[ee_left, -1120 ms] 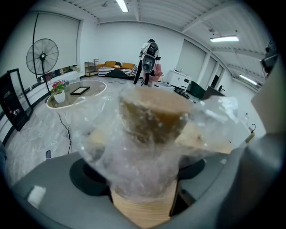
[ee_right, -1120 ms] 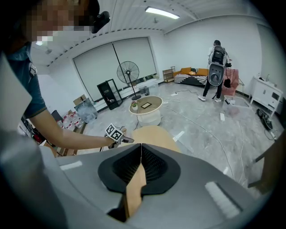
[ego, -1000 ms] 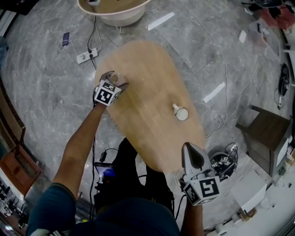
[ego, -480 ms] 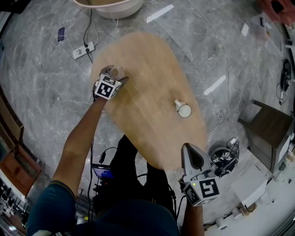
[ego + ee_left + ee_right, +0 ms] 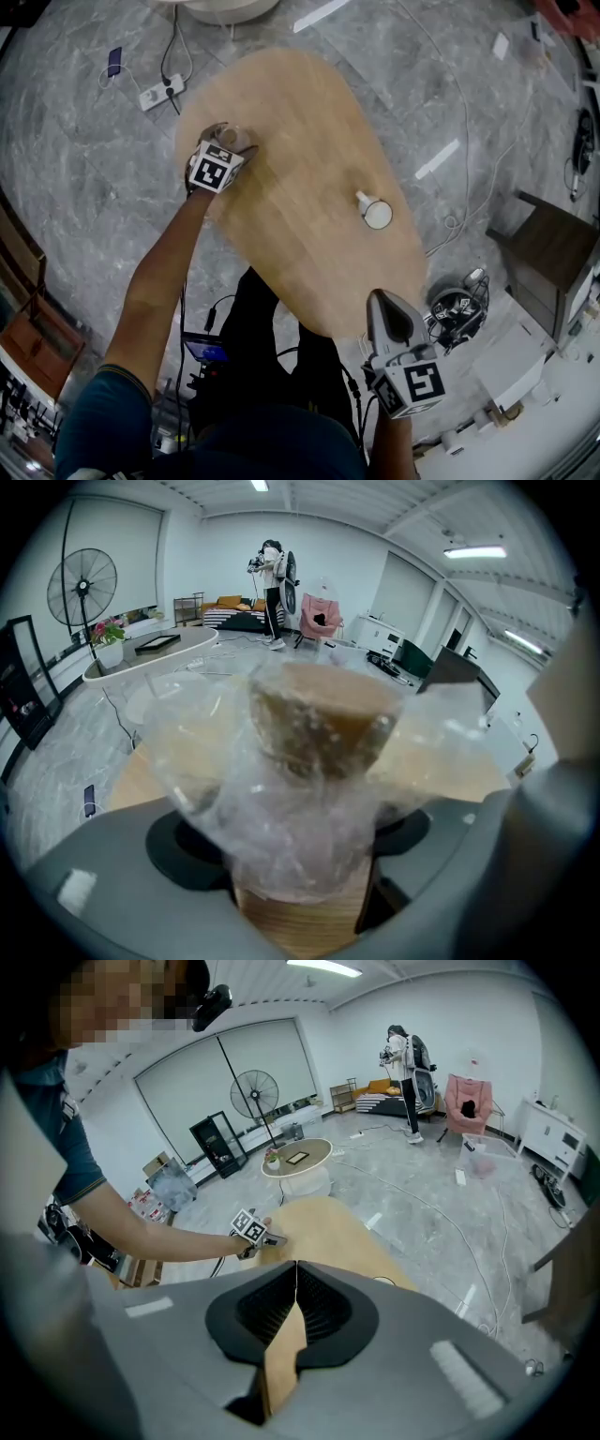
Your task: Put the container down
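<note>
The container [image 5: 314, 761] is a clear, crinkled plastic tub with brownish contents, and it fills the left gripper view between the jaws. My left gripper [image 5: 228, 148] is shut on it at the left edge of the oval wooden table [image 5: 309, 112]. In the head view the container [image 5: 233, 139] shows only as a pale rim past the marker cube. My right gripper [image 5: 383, 302] hangs at the table's near end, shut with nothing in it. In the right gripper view the jaws [image 5: 295, 1283] meet in a thin line and the left gripper [image 5: 251, 1227] shows far off.
A small white cup-like object [image 5: 375, 213] lies on the table's right side. On the floor are a power strip with cables [image 5: 150, 94], a phone [image 5: 113, 62] and a dark cabinet [image 5: 553, 253]. A person [image 5: 272, 583], a fan [image 5: 82, 588] and a round white table [image 5: 150, 653] stand beyond.
The head view has shifted, so the table sits higher in frame. The left gripper keeps hold of the container at the same table edge. The right gripper has hardly moved.
</note>
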